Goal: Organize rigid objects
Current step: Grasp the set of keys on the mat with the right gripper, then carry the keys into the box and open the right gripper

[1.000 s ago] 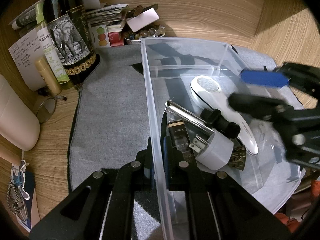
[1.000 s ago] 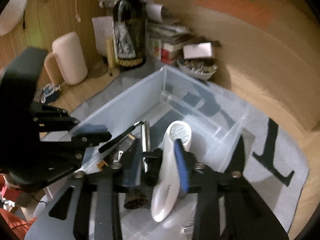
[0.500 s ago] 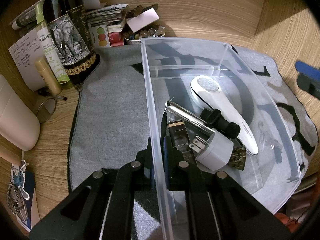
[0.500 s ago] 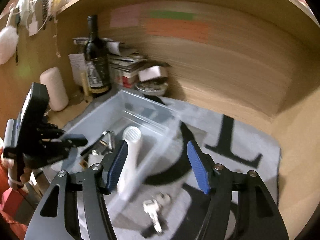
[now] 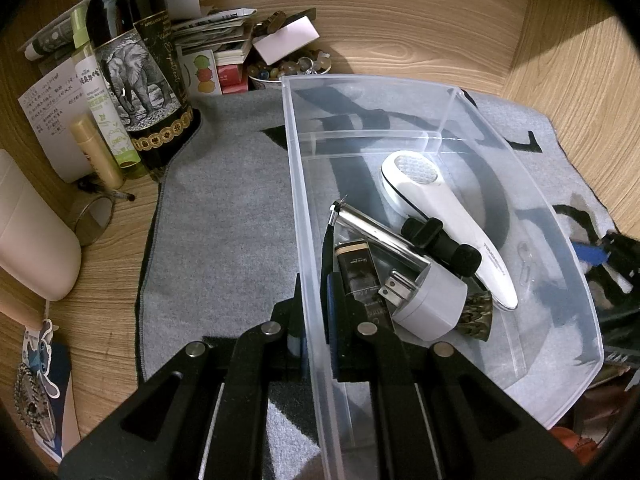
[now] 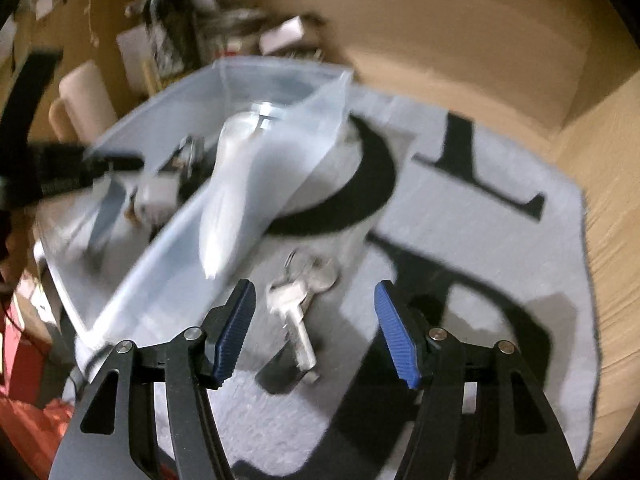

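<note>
Jaws of the left gripper (image 5: 316, 320) are clamped on the near wall of the clear plastic bin (image 5: 400, 80); jaws of the right gripper (image 6: 315, 330) stand apart, empty, having just been opening. A bunch of keys (image 6: 298, 304) lies on the grey mat (image 6: 500, 240) between the blue pads, just beside the bin. Inside the bin lie a white handheld device (image 5: 444, 216), a white plug adapter (image 5: 428, 300) and a silver tube (image 5: 380, 232).
</note>
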The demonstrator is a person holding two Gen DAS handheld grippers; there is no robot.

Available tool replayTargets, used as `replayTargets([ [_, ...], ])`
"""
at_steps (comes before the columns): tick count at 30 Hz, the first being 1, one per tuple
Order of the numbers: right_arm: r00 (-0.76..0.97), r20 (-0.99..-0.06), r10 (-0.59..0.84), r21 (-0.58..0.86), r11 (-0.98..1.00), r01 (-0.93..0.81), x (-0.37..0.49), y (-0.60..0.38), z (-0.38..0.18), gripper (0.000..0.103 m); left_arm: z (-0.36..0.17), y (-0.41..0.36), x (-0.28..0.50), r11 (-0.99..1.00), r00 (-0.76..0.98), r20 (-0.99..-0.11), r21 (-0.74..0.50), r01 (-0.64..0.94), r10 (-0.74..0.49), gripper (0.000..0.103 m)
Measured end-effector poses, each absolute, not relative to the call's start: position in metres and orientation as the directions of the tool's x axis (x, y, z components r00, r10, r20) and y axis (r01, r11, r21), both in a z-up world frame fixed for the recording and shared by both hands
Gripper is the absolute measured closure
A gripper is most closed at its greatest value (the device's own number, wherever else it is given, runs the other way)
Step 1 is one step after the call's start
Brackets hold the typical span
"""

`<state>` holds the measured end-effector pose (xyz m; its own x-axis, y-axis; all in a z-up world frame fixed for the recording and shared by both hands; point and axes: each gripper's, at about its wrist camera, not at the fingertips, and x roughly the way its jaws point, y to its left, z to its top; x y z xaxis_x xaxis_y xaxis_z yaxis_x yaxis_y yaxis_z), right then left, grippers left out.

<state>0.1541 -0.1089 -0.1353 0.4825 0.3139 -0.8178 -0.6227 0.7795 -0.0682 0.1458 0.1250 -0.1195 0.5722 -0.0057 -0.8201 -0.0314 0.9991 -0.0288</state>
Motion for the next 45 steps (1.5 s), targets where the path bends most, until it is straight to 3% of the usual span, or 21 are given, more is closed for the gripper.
replayTargets([
  [5,0.476,-0.819,0.319,-0.063,0.776,-0.628,0.162,-0.106,-0.146,0.046,-0.119,0.125,0.146,0.999,0.572,-0.82,-0.029,-0.031,-0.005,0.096],
  [11,0.483,-0.81,0.333,-0.041,0.79,-0.612,0.179,-0.108,-0.144,0.071,-0.119,0.126,0.146,0.999,0.573,-0.82,-0.029,-0.031,-0.006,0.096],
  [14,0.484,-0.805,0.344,-0.019,0.8,-0.6,0.185,-0.11,-0.144,0.076,-0.119,0.125,0.146,0.999,0.573,-0.82,-0.028,-0.03,-0.006,0.096],
  [23,0.516,-0.775,0.365,0.02,0.83,-0.558,0.187,-0.119,-0.132,0.077,-0.119,0.125,0.146,0.999,0.573,-0.82,-0.027,-0.031,-0.005,0.096],
  [32,0.604,-0.687,0.404,0.01,0.836,-0.548,0.183,-0.127,-0.086,0.077,-0.119,0.125,0.146,0.999,0.573,-0.82,-0.026,-0.031,-0.003,0.096],
  [45,0.617,-0.566,0.546,-0.006,0.746,-0.666,0.165,-0.077,-0.03,0.077,-0.119,0.125,0.146,0.999,0.573,-0.82,-0.025,-0.03,-0.003,0.096],
])
